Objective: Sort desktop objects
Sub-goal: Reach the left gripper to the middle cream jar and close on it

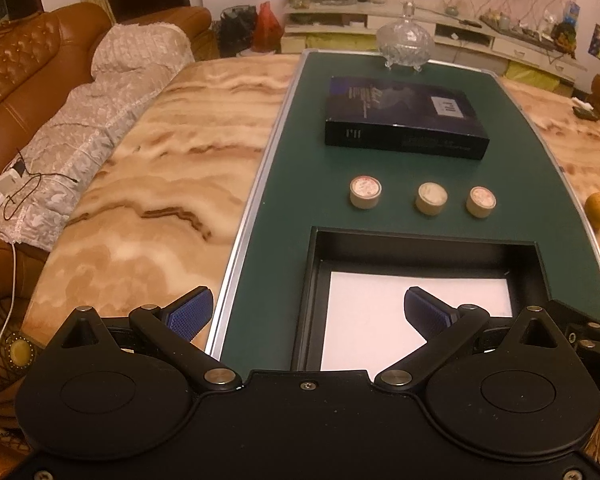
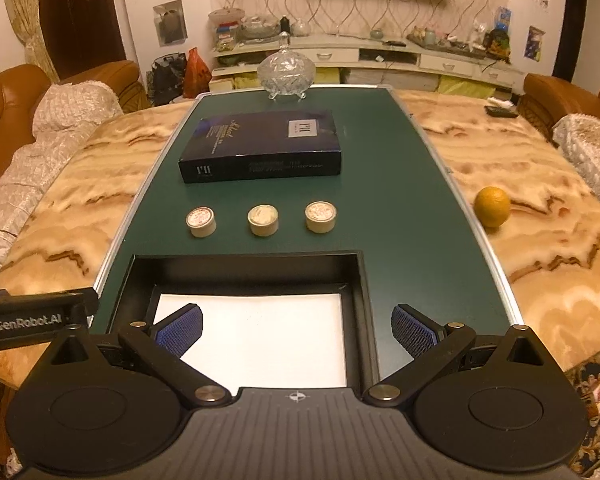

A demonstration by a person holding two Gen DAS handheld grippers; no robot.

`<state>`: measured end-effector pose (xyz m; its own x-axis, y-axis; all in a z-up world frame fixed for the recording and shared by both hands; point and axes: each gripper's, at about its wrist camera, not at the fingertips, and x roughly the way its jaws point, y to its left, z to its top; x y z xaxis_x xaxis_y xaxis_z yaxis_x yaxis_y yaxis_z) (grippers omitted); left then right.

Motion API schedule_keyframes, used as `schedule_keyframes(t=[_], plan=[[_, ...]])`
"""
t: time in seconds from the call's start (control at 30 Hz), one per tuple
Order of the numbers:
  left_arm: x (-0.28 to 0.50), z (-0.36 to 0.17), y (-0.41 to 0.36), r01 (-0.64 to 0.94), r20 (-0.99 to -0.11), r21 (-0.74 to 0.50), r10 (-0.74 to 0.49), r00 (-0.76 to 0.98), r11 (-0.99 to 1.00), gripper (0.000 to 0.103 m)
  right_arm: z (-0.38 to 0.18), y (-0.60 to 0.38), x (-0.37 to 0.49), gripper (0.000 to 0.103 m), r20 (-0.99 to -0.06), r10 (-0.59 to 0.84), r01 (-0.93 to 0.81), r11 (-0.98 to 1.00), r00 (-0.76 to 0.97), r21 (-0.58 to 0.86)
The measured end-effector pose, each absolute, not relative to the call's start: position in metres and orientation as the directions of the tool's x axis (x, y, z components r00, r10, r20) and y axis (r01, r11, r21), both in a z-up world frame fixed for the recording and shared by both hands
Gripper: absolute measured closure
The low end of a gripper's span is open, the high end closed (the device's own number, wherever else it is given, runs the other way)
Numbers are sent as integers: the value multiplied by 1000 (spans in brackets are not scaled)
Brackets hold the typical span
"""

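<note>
Three small round cream tins stand in a row on the green mat (image 2: 400,208): left tin (image 2: 201,221), middle tin (image 2: 263,219), right tin (image 2: 320,216). They also show in the left wrist view: left tin (image 1: 365,191), middle tin (image 1: 431,197), right tin (image 1: 481,201). A black open tray (image 2: 244,270) with a white sheet inside lies just in front of them, also in the left wrist view (image 1: 420,248). A dark book (image 2: 262,151) lies behind the tins. My left gripper (image 1: 310,312) and right gripper (image 2: 298,330) are both open and empty, near the tray's front.
A lidded glass bowl (image 2: 286,70) stands at the mat's far end. An orange (image 2: 492,206) lies on the marble table right of the mat. Sofas flank the table; a TV cabinet stands behind. The left gripper's body (image 2: 32,318) shows at the right view's left edge.
</note>
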<state>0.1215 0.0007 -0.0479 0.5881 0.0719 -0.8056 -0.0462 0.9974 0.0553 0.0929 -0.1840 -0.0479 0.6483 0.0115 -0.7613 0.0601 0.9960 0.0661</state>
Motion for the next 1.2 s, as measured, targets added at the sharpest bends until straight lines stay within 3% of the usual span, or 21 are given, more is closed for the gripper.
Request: schedule_keyframes(t=[0.2, 0.4, 0.93, 1.2], plan=[[151, -63, -5, -46, -829, 70, 84, 552, 996, 0, -66, -193, 125, 0, -804, 67, 63, 990, 591, 128], [182, -79, -10, -46, -849, 77, 90, 521, 996, 0, -78, -198, 152, 0, -811, 29, 70, 994, 584, 85], [255, -102, -34, -16, -849, 44, 46, 527, 999, 0, -91, -209, 234, 0, -792, -57, 88, 996, 608, -4], [275, -118, -43, 21, -855, 29, 14, 518, 999, 0, -101, -222, 245, 0, -778, -19, 106, 992, 628, 61]])
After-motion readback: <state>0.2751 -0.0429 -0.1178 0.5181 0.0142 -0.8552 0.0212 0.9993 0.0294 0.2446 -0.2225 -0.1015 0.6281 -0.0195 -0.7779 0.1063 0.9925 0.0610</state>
